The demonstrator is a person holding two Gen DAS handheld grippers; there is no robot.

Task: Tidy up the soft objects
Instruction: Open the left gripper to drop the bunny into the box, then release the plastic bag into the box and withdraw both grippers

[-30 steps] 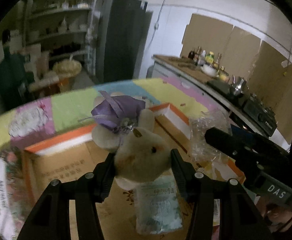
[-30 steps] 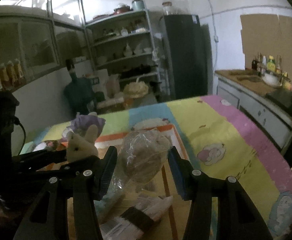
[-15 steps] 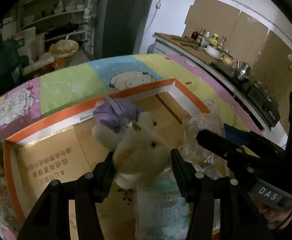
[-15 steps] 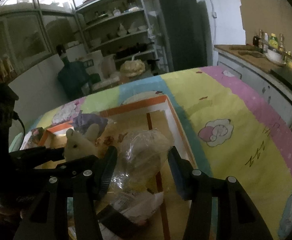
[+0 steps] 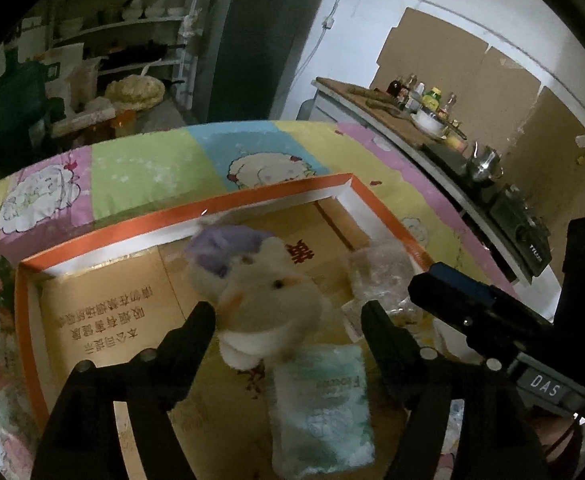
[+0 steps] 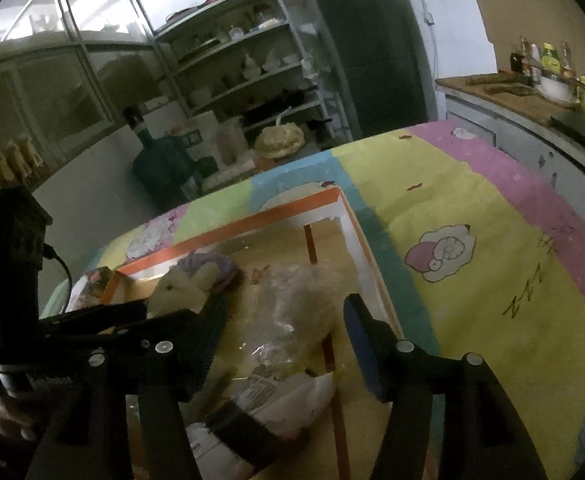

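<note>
A cream plush rabbit with a purple bow [image 5: 264, 292] lies loose in the open cardboard box [image 5: 104, 236], between the spread jaws of my open left gripper [image 5: 288, 320]. A toy in a clear plastic bag [image 6: 296, 304] lies in the box between the spread jaws of my open right gripper [image 6: 284, 320]; it also shows in the left wrist view [image 5: 380, 276]. The rabbit shows in the right wrist view [image 6: 184, 288] too. A pale green soft pack [image 5: 324, 404] lies on the box floor below the rabbit.
The box has orange-edged flaps [image 6: 348, 216] and sits on a table with a pastel cartoon cloth [image 6: 472, 240]. A white packet with a black band [image 6: 260, 412] lies in the box. Shelves [image 6: 248, 72], a dark fridge [image 6: 368, 56] and a counter [image 5: 412, 120] stand behind.
Both grippers have opened and let go: the rabbit and the bagged toy have dropped from the jaws into the box. Both cameras have tipped down toward the box.
</note>
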